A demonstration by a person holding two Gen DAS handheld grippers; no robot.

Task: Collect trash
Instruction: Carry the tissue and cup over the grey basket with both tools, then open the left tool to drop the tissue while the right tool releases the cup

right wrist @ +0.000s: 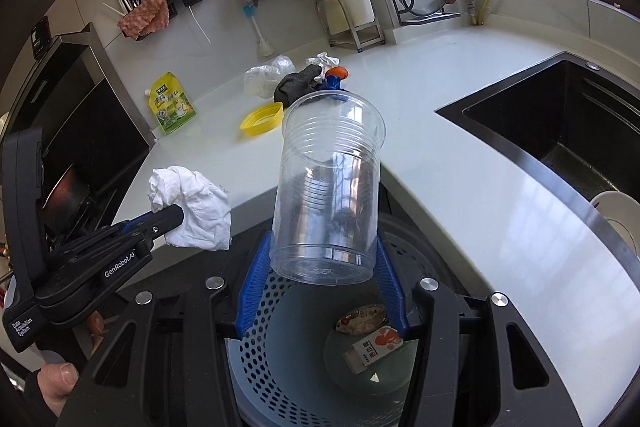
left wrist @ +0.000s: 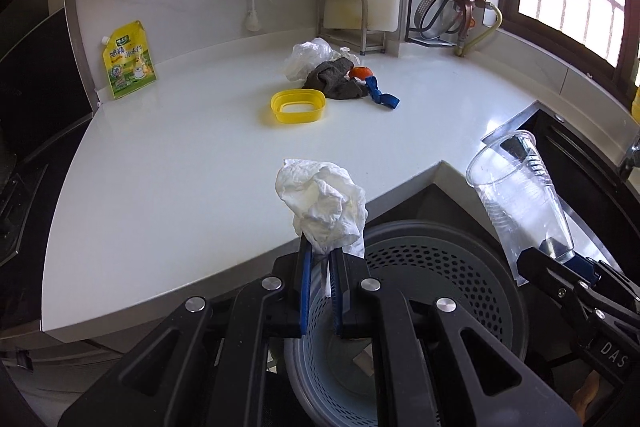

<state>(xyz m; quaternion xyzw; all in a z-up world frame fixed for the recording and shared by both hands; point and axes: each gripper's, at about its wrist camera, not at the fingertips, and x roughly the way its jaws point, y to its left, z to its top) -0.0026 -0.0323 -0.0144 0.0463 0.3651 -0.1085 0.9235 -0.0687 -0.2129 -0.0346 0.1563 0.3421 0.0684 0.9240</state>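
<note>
**Two grippers holding trash above a perforated bin**

Directly beneath both grippers, a grey perforated bin (right wrist: 280,355) is standing below the counter edge; a small printed carton (right wrist: 372,345) and a round printed lid (right wrist: 362,319) are lying on its bottom.

The left gripper (left wrist: 320,259) is pinching a crumpled white tissue (left wrist: 324,207) between its blue-padded fingers (left wrist: 305,287), which are drawn close together on the tissue's lower end; the bulk of the tissue is projecting up past the fingertips, over the near rim of the bin. The right gripper (right wrist: 322,267) is clamping a clear plastic cup (right wrist: 328,187) by its base, one blue pad on each side, with the open mouth pointing away from the tool and slightly tilted. The cup is hanging above the bin, to the right of the tissue.

Ahead of both tools, the white countertop (left wrist: 180,167) is spreading out. Farther forward on it, a yellow oval lid (left wrist: 298,105) is lying just in front of a cluster consisting of a dark grey rag (left wrist: 334,79), a blue strap-like item (left wrist: 380,93), an orange object (left wrist: 360,71) and a clear plastic bag (left wrist: 306,57). Off to the forward left, a yellow pouch (left wrist: 128,61) is leaning against the wall. To the right of the right gripper, a black sink (right wrist: 560,135) is sitting in the counter.
</note>
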